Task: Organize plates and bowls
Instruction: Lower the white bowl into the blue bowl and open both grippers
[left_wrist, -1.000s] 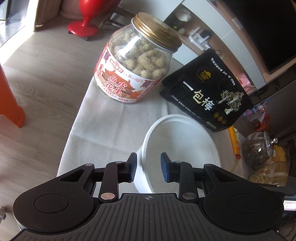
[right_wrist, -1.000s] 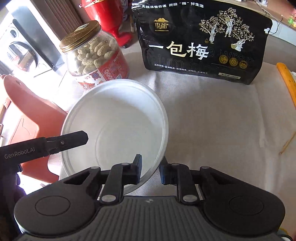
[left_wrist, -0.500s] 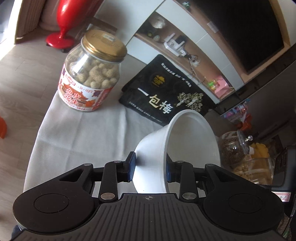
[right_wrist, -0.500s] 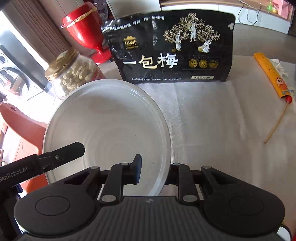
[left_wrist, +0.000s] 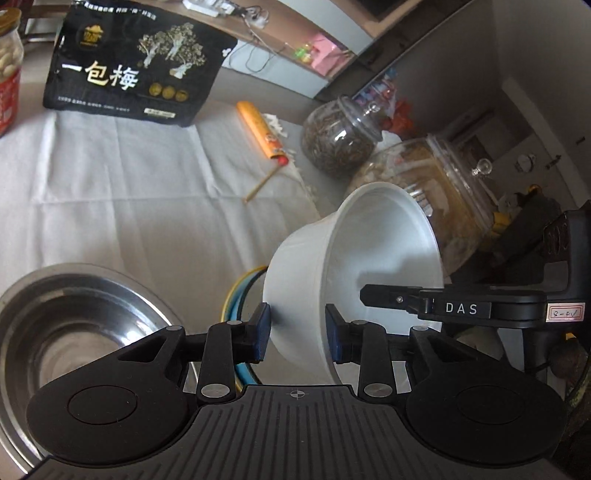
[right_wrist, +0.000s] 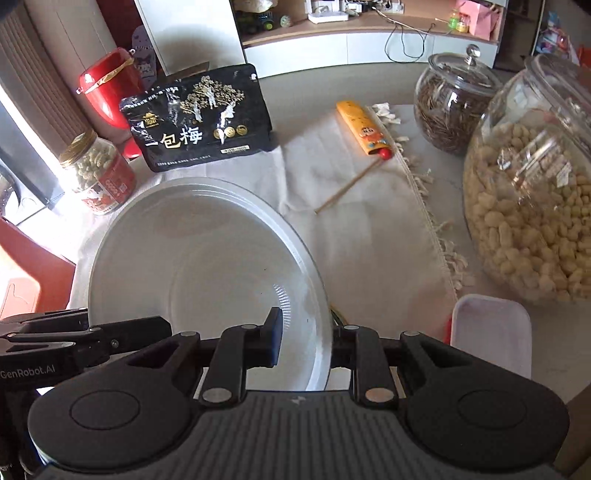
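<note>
A white plastic bowl (left_wrist: 369, 254) hangs tilted in the air over the table, mouth facing away to the right. My left gripper (left_wrist: 298, 332) has the bowl's base between its blue pads; its jaws are closing and the pads press on the base. In the right wrist view the same white bowl (right_wrist: 192, 266) fills the lower left, and my right gripper (right_wrist: 306, 341) is shut on its rim, one pad inside, one outside. A steel bowl (left_wrist: 74, 325) sits at the lower left, and a plate with a yellow and blue rim (left_wrist: 236, 291) lies under the white bowl.
A white cloth (right_wrist: 369, 229) covers the table. On it stand a black snack bag (right_wrist: 195, 118), a peanut jar (right_wrist: 99, 173), two glass jars (right_wrist: 454, 107) (right_wrist: 535, 206), an orange chopstick sleeve (right_wrist: 365, 129) and a white lidded box (right_wrist: 491, 332).
Both grippers have lifted the white bowl and carried it rightward, away from the peanut jar toward the glass jars. The steel bowl and rimmed plate have come into view.
</note>
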